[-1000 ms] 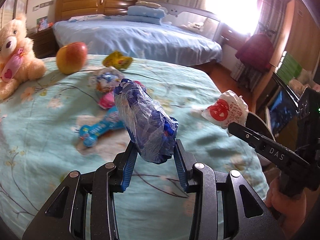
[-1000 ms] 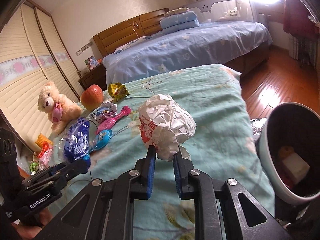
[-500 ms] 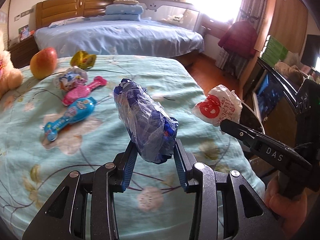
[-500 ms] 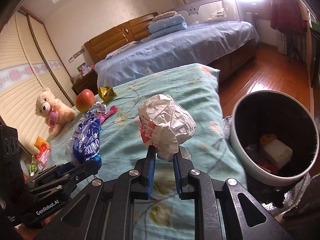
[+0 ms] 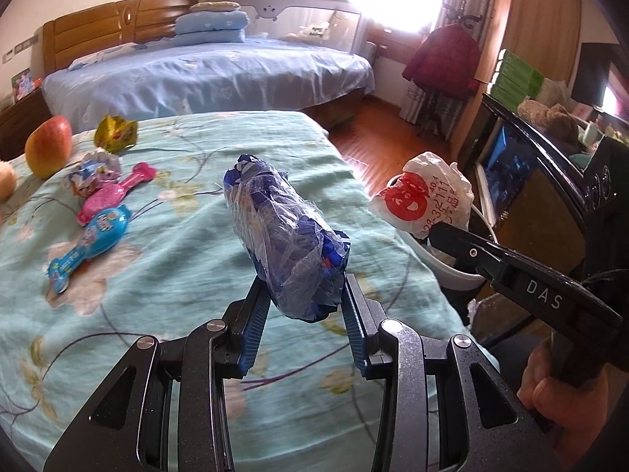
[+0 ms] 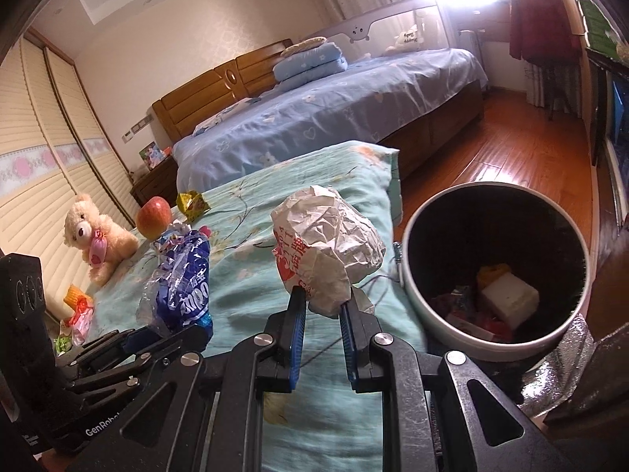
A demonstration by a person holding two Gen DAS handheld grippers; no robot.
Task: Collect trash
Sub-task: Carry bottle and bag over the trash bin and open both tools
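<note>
My right gripper [image 6: 320, 308] pinches the crumpled paper ball [image 6: 326, 251] and my left gripper [image 5: 304, 306] squeezes the blue wrapper [image 5: 285, 244] — both have swung closer to the bin [image 6: 416, 275] at right, so dropping comes next.

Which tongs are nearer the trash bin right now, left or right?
Right. The right tongs, shut on the crumpled paper wrapper, sit just beside the trash bin rim. The left tongs, shut on the blue plastic wrapper, are over the bed, farther away.
</note>
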